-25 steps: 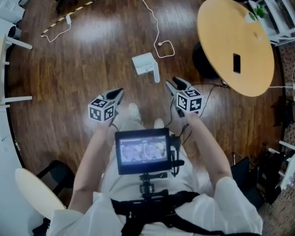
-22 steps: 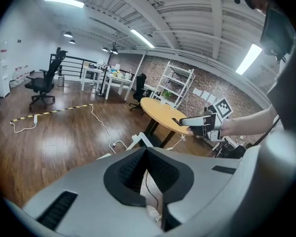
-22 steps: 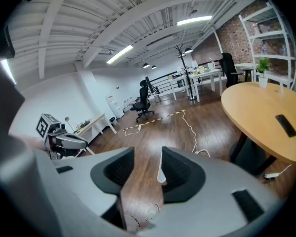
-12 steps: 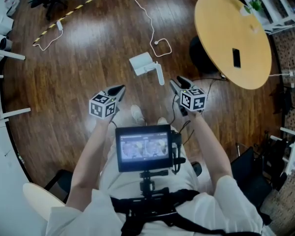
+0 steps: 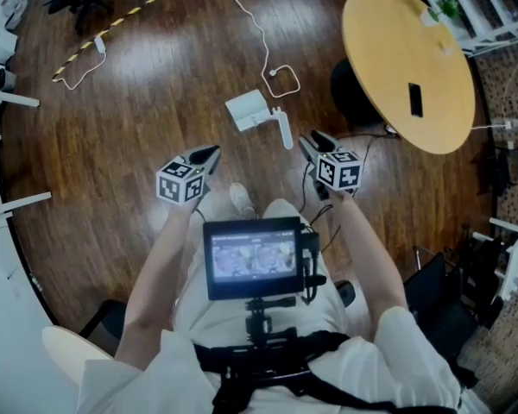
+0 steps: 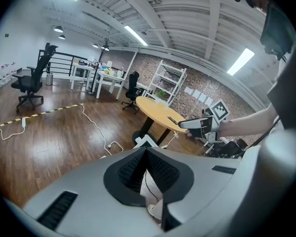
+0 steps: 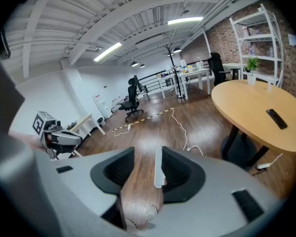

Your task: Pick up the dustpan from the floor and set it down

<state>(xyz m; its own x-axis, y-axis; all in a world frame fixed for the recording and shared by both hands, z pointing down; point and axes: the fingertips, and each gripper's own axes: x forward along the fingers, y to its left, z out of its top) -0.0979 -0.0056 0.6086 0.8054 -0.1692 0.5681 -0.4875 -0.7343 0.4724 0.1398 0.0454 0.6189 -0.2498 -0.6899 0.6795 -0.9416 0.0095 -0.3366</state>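
Observation:
The white dustpan [image 5: 252,109] lies flat on the wooden floor, its handle [image 5: 283,129] pointing towards my right gripper. My left gripper [image 5: 210,154] hovers to the near left of it, jaws shut and empty. In the left gripper view the dustpan [image 6: 147,141] peeks just over the jaw tips. My right gripper [image 5: 310,141] hangs close beside the handle's end, open and apart from it. A white bar [image 7: 159,168], seemingly the handle, shows through the gap between its jaws.
A round yellow table [image 5: 388,24] on a black base [image 5: 354,102] stands at the right with a dark phone [image 5: 414,100] on it. A white cable [image 5: 268,50] trails over the floor behind the dustpan. White table legs [image 5: 17,201] stand at the left. My shoe [image 5: 239,198] is below.
Both grippers have edged a little forward and down towards the dustpan. Their jaws stand as before, and the dustpan has not moved.

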